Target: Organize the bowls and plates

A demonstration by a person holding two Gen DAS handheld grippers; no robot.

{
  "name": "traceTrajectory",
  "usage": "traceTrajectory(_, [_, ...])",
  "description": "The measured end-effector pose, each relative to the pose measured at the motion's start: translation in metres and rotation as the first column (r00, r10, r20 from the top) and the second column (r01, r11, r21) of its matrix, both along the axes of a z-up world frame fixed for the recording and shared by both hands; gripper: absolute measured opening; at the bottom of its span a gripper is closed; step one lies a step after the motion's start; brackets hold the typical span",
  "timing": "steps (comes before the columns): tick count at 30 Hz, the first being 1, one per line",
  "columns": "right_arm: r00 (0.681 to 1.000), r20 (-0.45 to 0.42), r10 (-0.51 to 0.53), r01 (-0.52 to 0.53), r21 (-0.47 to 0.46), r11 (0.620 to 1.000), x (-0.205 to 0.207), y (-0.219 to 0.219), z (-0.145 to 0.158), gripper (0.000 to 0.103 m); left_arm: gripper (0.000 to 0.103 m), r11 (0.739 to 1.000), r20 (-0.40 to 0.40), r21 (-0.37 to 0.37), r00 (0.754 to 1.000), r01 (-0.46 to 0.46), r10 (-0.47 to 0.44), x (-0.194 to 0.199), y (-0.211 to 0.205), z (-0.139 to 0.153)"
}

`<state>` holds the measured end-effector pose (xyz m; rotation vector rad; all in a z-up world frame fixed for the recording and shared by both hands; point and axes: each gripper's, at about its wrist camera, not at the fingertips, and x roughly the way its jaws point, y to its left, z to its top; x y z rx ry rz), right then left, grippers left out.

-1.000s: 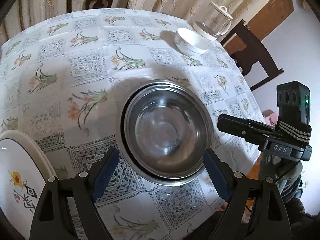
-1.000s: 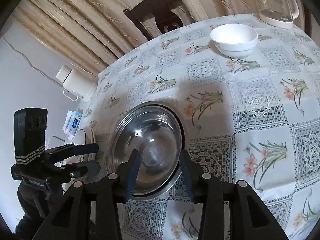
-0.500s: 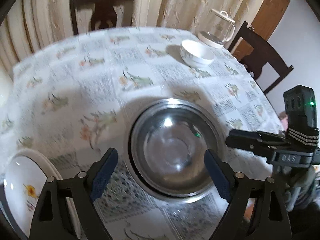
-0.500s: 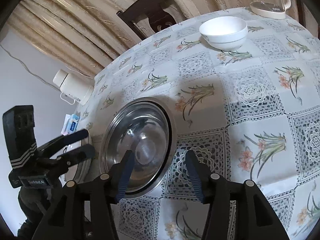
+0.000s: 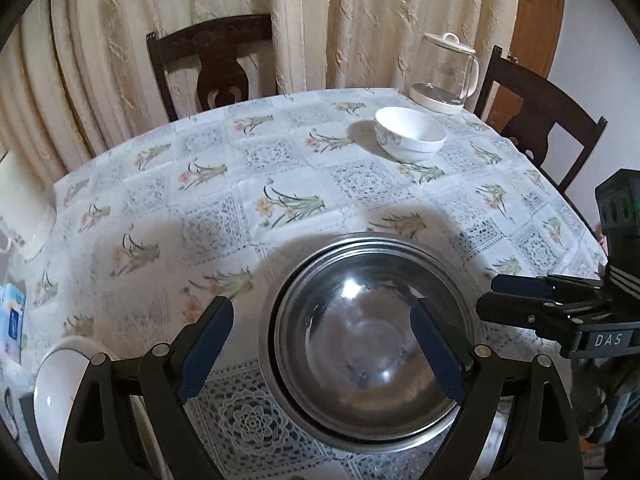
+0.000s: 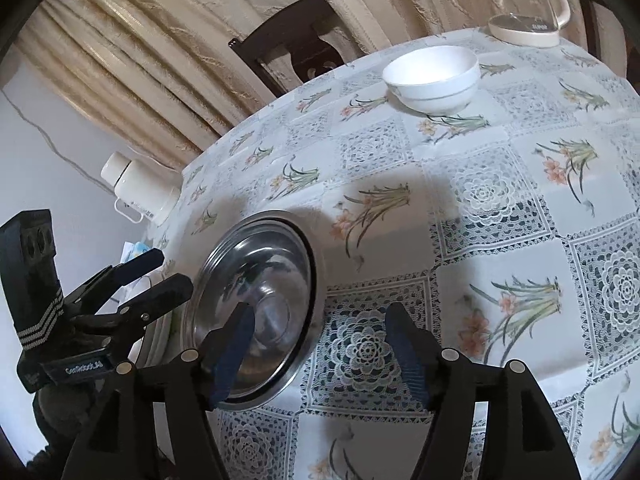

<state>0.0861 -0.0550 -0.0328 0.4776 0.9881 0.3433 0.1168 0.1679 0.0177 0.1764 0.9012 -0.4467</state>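
Two claws (image 5: 320, 346) (image 6: 320, 344) gape wide, empty, over one steel bowl (image 5: 370, 336), one white bowl (image 5: 410, 133).

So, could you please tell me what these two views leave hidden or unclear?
- White plate: left wrist view, mostly covered by the left gripper frame; its pattern is hidden.
- Steel bowl: right wrist view, near rim behind a finger of the right gripper.
- Blue packet: cut by the left edge, print unreadable.
- Glass kettle: top cropped.
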Motion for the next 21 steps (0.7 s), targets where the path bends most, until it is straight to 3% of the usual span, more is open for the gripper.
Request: traceTrajectory(21, [0.997,-0.039,-0.068,0.069,0.032,0.997,0.010,-0.022,-0.021,0.077,0.093,1.000,-0.025,0.008,1.000,-0.018,0.018,0.013,-0.009,-0.013])
